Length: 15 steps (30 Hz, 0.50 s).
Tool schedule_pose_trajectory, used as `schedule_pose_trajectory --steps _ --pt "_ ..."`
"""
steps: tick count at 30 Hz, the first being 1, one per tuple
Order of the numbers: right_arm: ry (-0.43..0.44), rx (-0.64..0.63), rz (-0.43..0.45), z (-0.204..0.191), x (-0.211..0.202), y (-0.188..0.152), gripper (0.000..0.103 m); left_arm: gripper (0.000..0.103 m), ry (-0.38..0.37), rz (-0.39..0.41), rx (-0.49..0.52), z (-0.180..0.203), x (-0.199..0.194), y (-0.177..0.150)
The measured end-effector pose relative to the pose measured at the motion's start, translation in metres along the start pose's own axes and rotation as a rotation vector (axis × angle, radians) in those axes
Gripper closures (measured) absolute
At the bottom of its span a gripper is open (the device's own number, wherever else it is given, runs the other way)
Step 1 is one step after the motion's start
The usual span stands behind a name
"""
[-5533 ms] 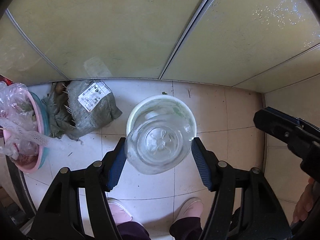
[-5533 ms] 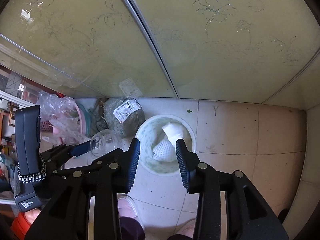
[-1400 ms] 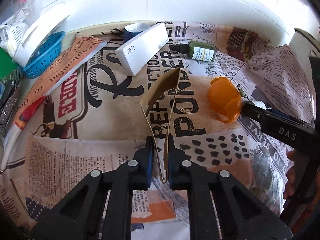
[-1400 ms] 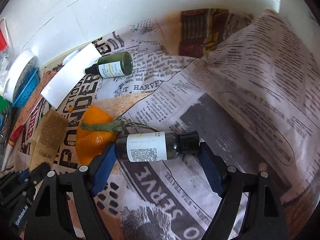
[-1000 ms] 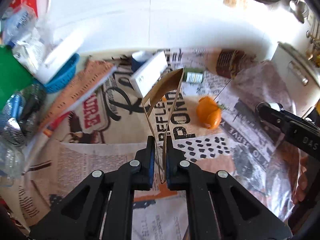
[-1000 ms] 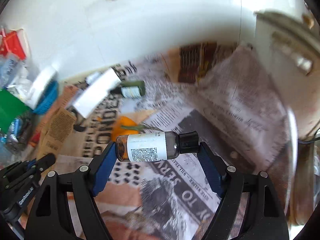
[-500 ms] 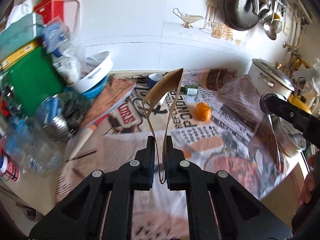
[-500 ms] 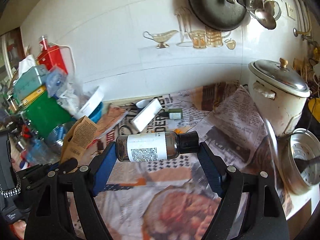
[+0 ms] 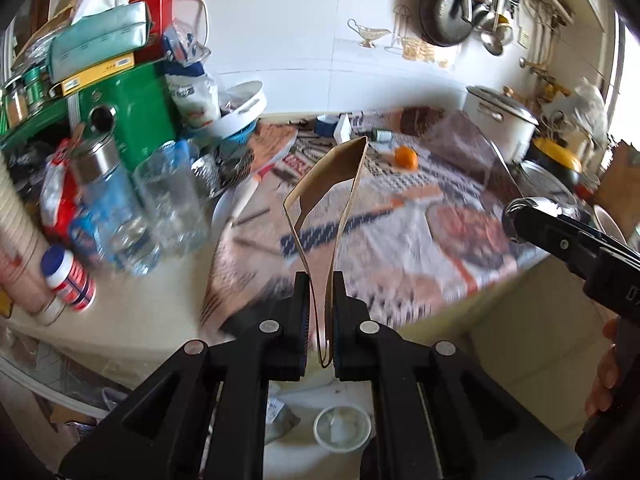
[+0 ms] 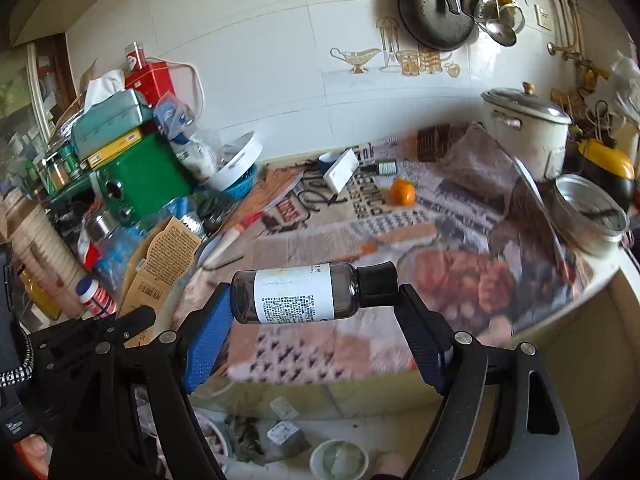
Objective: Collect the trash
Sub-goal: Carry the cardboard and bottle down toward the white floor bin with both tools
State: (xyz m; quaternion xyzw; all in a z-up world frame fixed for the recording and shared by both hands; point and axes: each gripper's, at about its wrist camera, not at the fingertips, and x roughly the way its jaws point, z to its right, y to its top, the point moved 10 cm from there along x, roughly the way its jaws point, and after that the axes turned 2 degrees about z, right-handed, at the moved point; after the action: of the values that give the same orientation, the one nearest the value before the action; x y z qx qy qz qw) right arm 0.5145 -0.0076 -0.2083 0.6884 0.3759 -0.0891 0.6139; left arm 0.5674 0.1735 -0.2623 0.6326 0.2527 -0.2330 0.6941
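Left wrist view first: my left tool (image 9: 318,320) is pinching a flattened brown cardboard box (image 9: 326,204), which stands up and away from the pads, its long axis running forward along the fingers. Right wrist view: my right tool (image 10: 316,320) is spread wide yet clamped on a dark bottle (image 10: 304,294), gripped end to end, base against the left pad and black cap against the right, so its long axis lies crosswise to the fingers.

Both pieces of trash are lifted off the newspaper-covered surface (image 10: 360,240), which sits ahead of and below both tools. What matters now is the small white bin (image 9: 342,428) on the floor: in the left view it shows below the tool, just past the fingers' base; in the right view it (image 10: 338,460) sits low and near centre, beneath the bottle. I judge both tools must tip down and draw back toward it. Neither looks clearly nearer. An orange (image 10: 402,192) and a green bottle (image 10: 384,168) lie on the surface, far ahead.
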Motion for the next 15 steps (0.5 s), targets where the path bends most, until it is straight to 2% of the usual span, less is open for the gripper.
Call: schedule_pose_trajectory --steps 8,15 --pt "-0.013 0.004 -0.083 -0.02 -0.027 -0.05 0.025 0.095 -0.033 -0.086 -0.009 -0.007 -0.033 -0.065" --pt "-0.011 -0.016 -0.2 -0.009 -0.013 -0.107 0.025 0.095 -0.038 -0.184 -0.047 0.005 -0.018 -0.128"
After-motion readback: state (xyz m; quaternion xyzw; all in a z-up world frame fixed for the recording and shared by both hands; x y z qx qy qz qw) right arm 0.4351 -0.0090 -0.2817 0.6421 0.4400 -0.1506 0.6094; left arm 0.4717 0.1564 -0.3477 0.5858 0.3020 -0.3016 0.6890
